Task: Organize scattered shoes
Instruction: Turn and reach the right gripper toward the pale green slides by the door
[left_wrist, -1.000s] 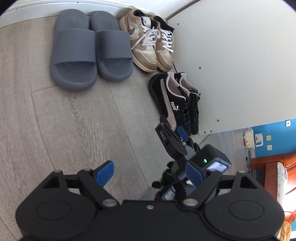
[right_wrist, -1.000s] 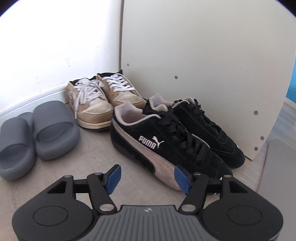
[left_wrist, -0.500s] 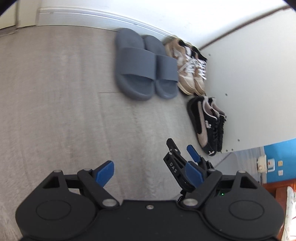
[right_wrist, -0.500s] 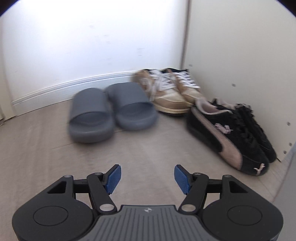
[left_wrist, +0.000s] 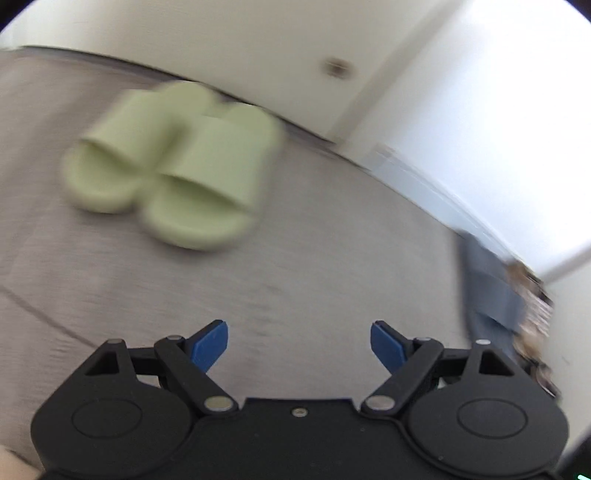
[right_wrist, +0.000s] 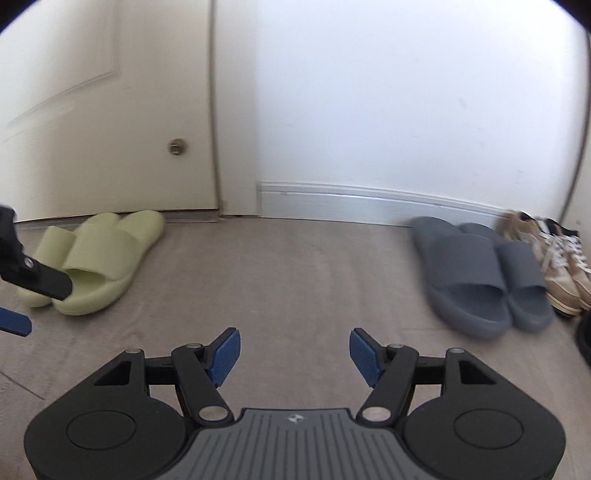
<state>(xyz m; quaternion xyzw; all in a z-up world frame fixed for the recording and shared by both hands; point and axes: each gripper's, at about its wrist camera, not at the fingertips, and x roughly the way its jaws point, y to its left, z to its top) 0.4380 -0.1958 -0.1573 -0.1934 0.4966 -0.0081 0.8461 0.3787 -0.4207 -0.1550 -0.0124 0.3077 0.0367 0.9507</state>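
A pair of pale green slides lies side by side on the floor near a door, blurred in the left wrist view and sharp in the right wrist view. My left gripper is open and empty, some way short of them; its fingers show at the left edge of the right wrist view, close to the green slides. My right gripper is open and empty over bare floor. A grey pair of slides and tan sneakers sit by the wall at right.
A cream door with a round stop stands behind the green slides. White wall and baseboard run to the right. A dark object shows at the right edge. Grey wood-look floor lies between the pairs.
Both views have swung left, away from the black and tan sneakers by the white panel. The green slides and door have come into view. Both grippers stay open.
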